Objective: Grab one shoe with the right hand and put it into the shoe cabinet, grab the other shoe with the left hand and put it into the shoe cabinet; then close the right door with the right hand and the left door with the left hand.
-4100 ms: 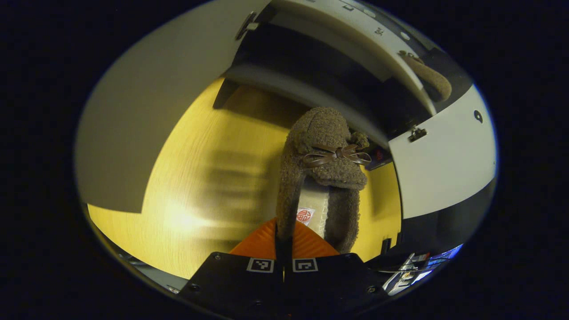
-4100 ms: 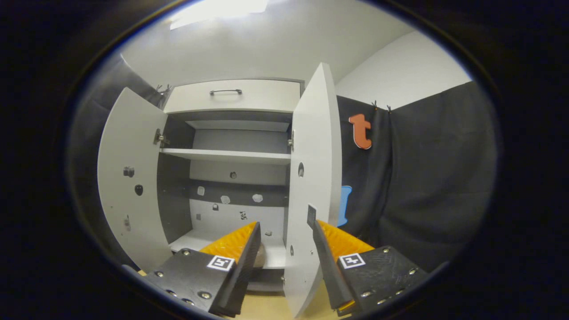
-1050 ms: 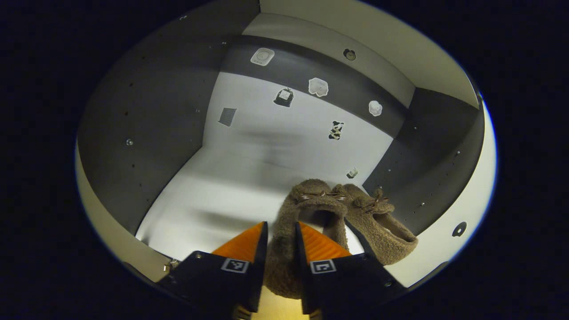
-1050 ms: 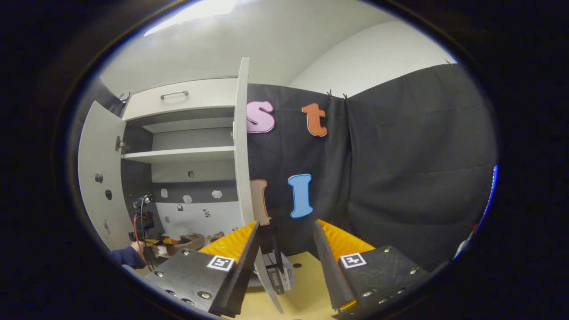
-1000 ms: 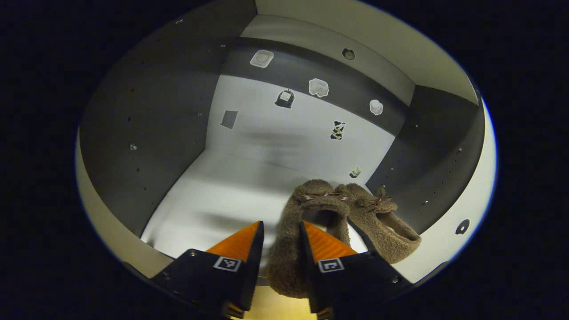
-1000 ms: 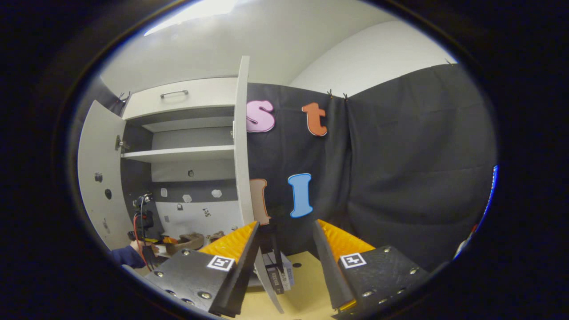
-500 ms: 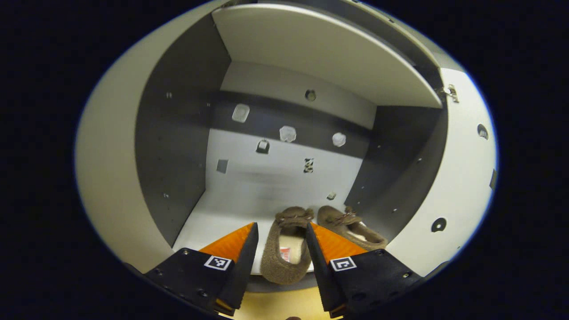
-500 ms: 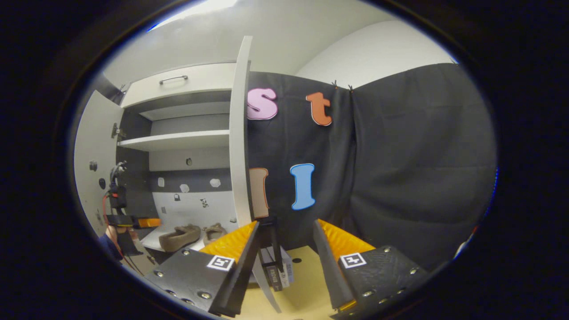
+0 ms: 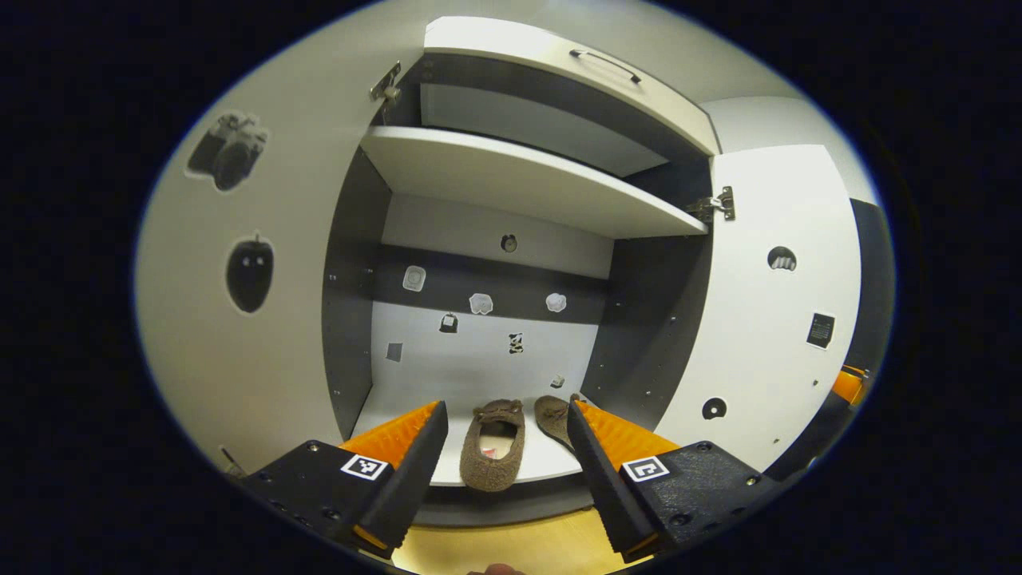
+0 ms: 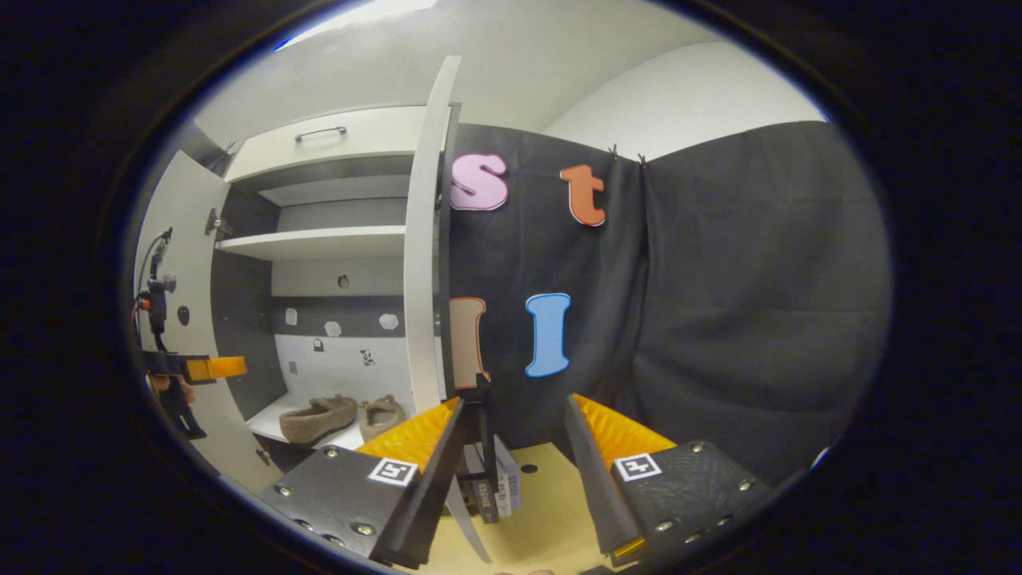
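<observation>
Fuzzy brown shoes sit side by side on the bottom shelf (image 9: 415,415) of the shoe cabinet (image 9: 495,176), toes inward: near shoe (image 9: 493,446), second shoe (image 9: 552,417) at its 2 o'clock. Placing looks finished. Left claw (image 9: 499,455) hangs released and empty outside the opening, clear of the left door (image 9: 239,319). Right claw (image 10: 511,455) likewise gapes with nothing in it, the right door (image 10: 421,255) edge-on at its 11 o'clock, probably lining up the push. Both doors stand open; closing remains.

Dim, sharp frames — perhaps ceiling-lit from above — strong fisheye bending at the edges.
</observation>
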`<state>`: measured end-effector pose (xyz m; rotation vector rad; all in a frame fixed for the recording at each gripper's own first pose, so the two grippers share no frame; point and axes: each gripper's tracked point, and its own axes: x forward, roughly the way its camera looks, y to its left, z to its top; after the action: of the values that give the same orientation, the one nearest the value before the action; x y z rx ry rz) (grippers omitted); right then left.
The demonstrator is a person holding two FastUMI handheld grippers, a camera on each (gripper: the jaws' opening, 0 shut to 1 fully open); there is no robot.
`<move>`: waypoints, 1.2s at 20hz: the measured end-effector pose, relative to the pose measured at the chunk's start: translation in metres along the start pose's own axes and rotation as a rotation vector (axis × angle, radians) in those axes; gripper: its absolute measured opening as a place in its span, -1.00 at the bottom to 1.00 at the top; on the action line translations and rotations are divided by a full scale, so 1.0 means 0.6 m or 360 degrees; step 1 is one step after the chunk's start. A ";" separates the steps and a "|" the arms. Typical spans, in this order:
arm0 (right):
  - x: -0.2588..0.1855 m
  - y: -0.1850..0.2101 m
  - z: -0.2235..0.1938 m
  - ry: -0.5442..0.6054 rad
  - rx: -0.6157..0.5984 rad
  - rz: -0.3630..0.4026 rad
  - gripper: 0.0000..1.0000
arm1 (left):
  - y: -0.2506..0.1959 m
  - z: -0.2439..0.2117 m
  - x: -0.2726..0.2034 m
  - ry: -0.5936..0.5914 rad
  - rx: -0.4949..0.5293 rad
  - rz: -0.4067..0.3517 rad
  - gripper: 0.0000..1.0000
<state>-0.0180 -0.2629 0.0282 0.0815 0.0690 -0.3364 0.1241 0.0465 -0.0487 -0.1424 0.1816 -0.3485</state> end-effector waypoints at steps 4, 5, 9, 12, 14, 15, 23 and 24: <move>-0.004 0.020 0.001 0.0020 0.0007 0.0089 0.43 | -0.020 0.018 -0.047 -0.0051 -0.0033 -0.0037 0.82; -0.005 0.027 0.001 0.0024 0.0016 0.0118 0.42 | -0.022 0.023 -0.058 -0.0062 -0.0032 -0.0035 0.82; -0.011 0.066 0.001 0.0033 0.0008 0.0264 0.49 | -0.024 0.032 -0.092 -0.0087 0.0006 -0.0015 0.82; -0.014 0.123 -0.001 0.0057 0.0041 0.0442 0.50 | -0.022 0.034 -0.107 -0.0092 -0.0003 0.0006 0.82; -0.010 0.157 -0.005 0.0061 0.0047 0.0540 0.50 | -0.014 0.029 -0.113 -0.0085 -0.0013 0.0029 0.82; -0.008 0.175 -0.004 0.0060 0.0048 0.0581 0.43 | -0.012 0.028 -0.122 -0.0082 -0.0021 0.0035 0.82; 0.015 0.274 -0.019 0.0126 0.0131 0.0844 0.43 | 0.020 0.033 -0.170 -0.0093 -0.0001 0.0124 0.82; 0.021 0.292 -0.022 0.0134 0.0130 0.0858 0.50 | 0.022 0.033 -0.176 -0.0097 0.0005 0.0135 0.82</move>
<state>0.0513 -0.1011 0.0261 0.1902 0.1130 0.2031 0.0352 0.0982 -0.0156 -0.1418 0.1263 -0.2595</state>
